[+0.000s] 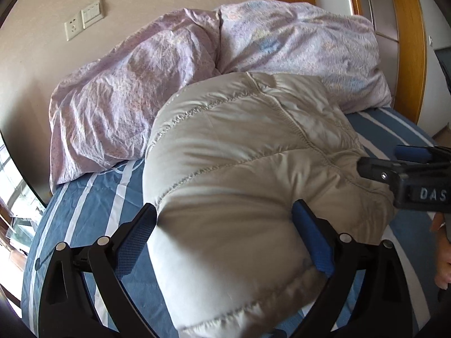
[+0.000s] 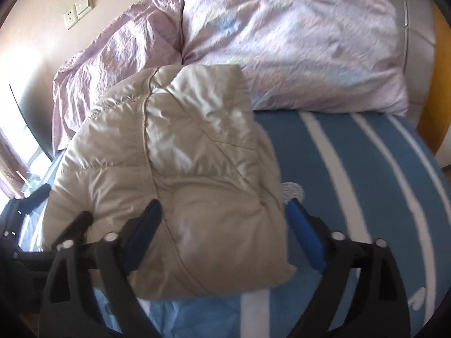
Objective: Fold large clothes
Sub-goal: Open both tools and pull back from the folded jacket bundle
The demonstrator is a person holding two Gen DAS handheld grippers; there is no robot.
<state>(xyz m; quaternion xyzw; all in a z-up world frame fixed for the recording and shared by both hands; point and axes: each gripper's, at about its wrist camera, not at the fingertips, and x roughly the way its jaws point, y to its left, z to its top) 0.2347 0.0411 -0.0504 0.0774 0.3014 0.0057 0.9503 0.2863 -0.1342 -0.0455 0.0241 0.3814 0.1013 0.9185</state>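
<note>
Your beige down jacket lay bunched on the blue striped bedsheet, its long axis running from your grippers away toward the lilac duvet and the floral pillow heaped at the wall. In the right wrist view the jacket pointed its narrower, rounded end up at that bedding, where it touched the duvet, while its broad folded end sat nearest you on the sheet.

Your left gripper had its jaws spread wide around the jacket's near bulk, both blue pads against the padding without pinching it. Your right gripper was likewise spread, straddling the near end; seen from the left wrist, the right gripper came in from the side, touching the fabric.

A wall socket and switch sat above the duvet.
</note>
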